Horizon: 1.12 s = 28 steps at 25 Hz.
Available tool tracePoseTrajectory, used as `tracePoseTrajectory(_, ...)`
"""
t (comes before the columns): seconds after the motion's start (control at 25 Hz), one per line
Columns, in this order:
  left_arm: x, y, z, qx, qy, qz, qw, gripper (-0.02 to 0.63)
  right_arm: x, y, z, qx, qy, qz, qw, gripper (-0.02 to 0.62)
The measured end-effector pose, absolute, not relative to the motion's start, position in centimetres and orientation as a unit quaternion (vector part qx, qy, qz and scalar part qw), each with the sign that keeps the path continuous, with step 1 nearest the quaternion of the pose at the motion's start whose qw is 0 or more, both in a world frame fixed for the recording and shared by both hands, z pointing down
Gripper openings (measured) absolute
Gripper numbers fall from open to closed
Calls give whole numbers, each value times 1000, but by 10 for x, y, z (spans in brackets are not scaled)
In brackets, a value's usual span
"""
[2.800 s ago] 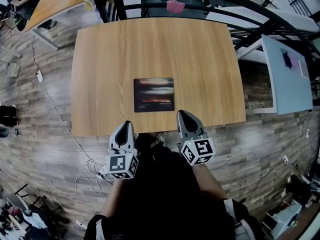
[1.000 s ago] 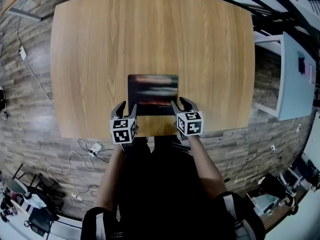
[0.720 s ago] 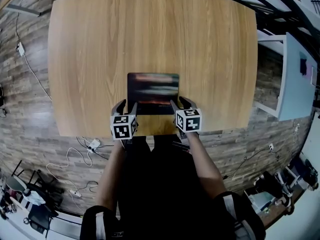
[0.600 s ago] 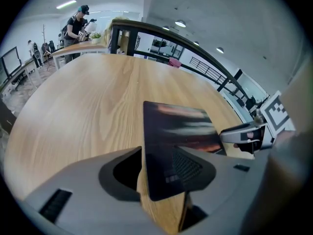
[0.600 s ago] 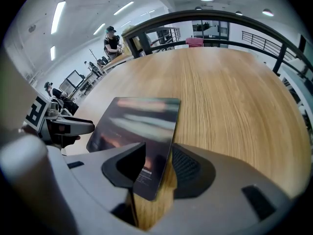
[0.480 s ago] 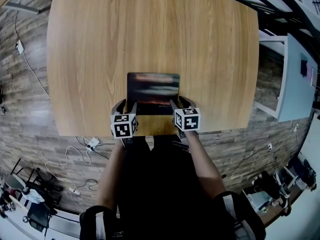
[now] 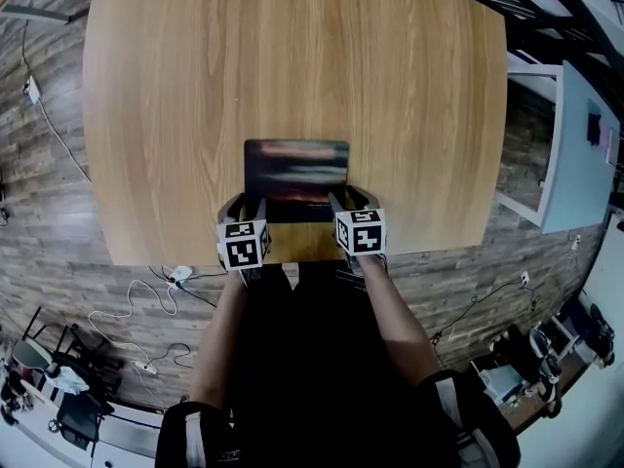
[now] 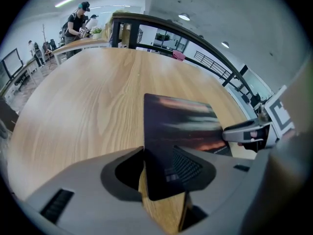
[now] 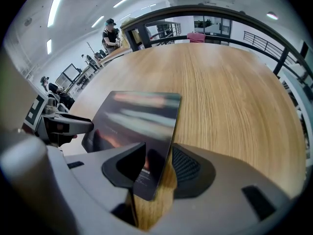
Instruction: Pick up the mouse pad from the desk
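So, the left claw (image 7: 244, 205) and right claw (image 7: 349, 199) are being brought down at the mouse pad (image 7: 296, 169), which is lying flat near the front edge of the surface (image 7: 292, 57). The right claw's jaws have just been opening wider and the left claw is being held spread. 1 near corner is being straddled by each, unpinched. A pinch is probably being lined up. No containers are being seen.

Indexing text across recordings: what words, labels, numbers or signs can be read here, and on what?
Mouse pad: small white print by its near corner, too small to read.
Cubes on left gripper and right gripper: square marker patterns, no words.
Nothing else legible.
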<state>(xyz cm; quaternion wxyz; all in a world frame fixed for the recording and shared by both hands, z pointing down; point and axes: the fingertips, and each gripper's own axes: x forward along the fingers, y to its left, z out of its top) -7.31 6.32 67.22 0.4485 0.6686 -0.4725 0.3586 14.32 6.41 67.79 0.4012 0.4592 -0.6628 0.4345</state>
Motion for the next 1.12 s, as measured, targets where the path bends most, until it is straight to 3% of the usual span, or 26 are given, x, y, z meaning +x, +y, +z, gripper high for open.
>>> tracePoseTrajectory(0.28,-72,66,673,672,-467,382,429,195,143,68,679,460,-649,434,424,152)
tracePoseTrajectory(0.8,-81,64,670,661,-477,378,439,86,145,66,676,480,-635,441,415,133)
tracePoseTrajectory(1.12,-81,65,672,664,-472,372,445,67,145,66,677,484,-631,446,410,117)
